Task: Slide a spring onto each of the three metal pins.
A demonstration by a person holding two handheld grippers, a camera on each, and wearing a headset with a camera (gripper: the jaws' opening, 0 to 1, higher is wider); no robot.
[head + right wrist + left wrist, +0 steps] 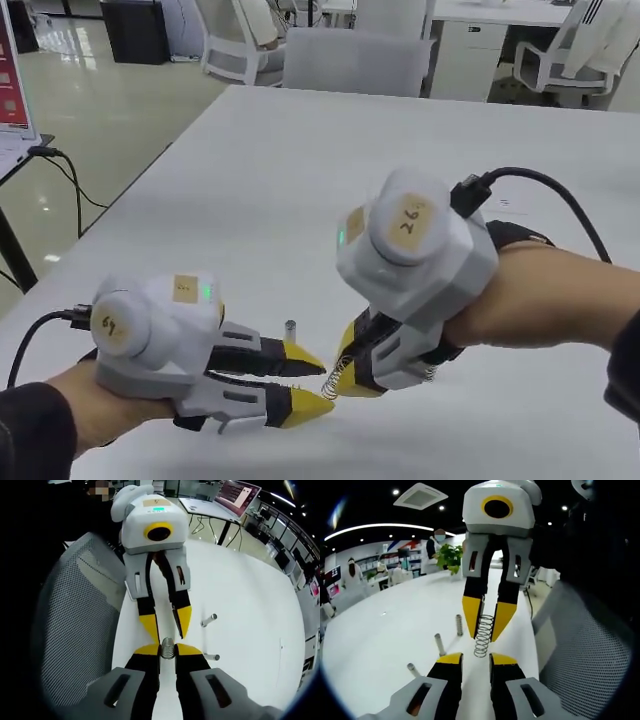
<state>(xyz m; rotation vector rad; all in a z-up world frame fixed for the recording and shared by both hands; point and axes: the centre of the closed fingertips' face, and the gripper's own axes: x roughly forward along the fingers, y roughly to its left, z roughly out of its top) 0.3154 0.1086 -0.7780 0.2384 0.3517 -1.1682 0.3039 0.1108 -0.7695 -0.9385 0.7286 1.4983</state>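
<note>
Nearest you, close to the near edge of the table [300, 180], your left gripper [305, 382] lies low with its jaws parted and nothing between them, its yellow tips aimed at the right gripper [348, 376]. The right gripper is clamped on the spring [333, 381], pinching it by the upper coils so that the free end pokes out below the tips, close to the table; I cannot tell whether it touches. Just beyond both sets of tips, toward the table's middle, the left gripper view shows three pins in a row: the first pin [413, 669], the second pin [439, 644] and the third pin [459, 625]. The third looks ribbed, and I cannot tell whether it already carries a spring. The main risk, as I judge it, is alignment. The spring hangs at a slant beside the row, so if you lower it off-axis the open end could catch the pin's top and buckle, or pop out of the pinch. Your left jaws sit close enough to the row that a careless sweep could knock a pin.
</note>
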